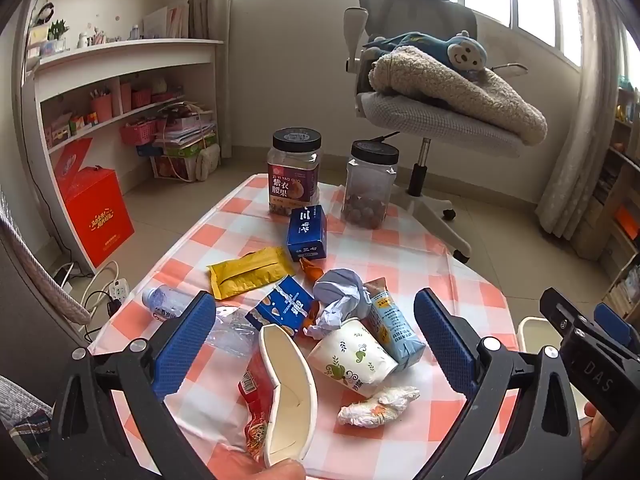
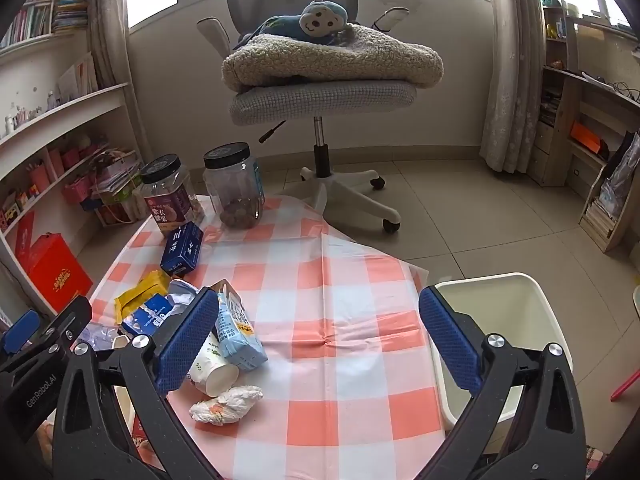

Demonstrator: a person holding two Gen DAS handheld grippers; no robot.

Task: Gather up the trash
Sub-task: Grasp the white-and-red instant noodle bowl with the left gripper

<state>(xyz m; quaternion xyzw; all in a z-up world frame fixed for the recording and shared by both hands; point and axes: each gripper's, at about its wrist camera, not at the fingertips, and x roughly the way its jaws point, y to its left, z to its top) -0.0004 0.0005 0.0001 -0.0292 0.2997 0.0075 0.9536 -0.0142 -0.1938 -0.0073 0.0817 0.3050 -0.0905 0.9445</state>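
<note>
The jaws of both grippers stand spread wide, with nothing between the pads: the left gripper (image 1: 316, 344) hangs over the heap of trash, and the right gripper (image 2: 320, 340) over a bare part of the table (image 2: 340, 264), just left of the white bin (image 2: 532, 292).

I judge that the collecting has hardly begun, since the bin looks empty as far as its inside is visible. The trash lies on the near left of the table: a flattened paper cup (image 1: 290, 392), a printed paper cup (image 1: 352, 360) on its side, a light blue carton (image 1: 396, 328), a crumpled tissue (image 1: 378, 406), a yellow wrapper (image 1: 250, 272). The next move calls for lowering one gripper around a single piece, perhaps the tissue, and closing.

The cloth is checked orange and white. At the far edge stand two jars (image 1: 294, 172); beyond them are an office chair (image 2: 320, 100) and shelves.
</note>
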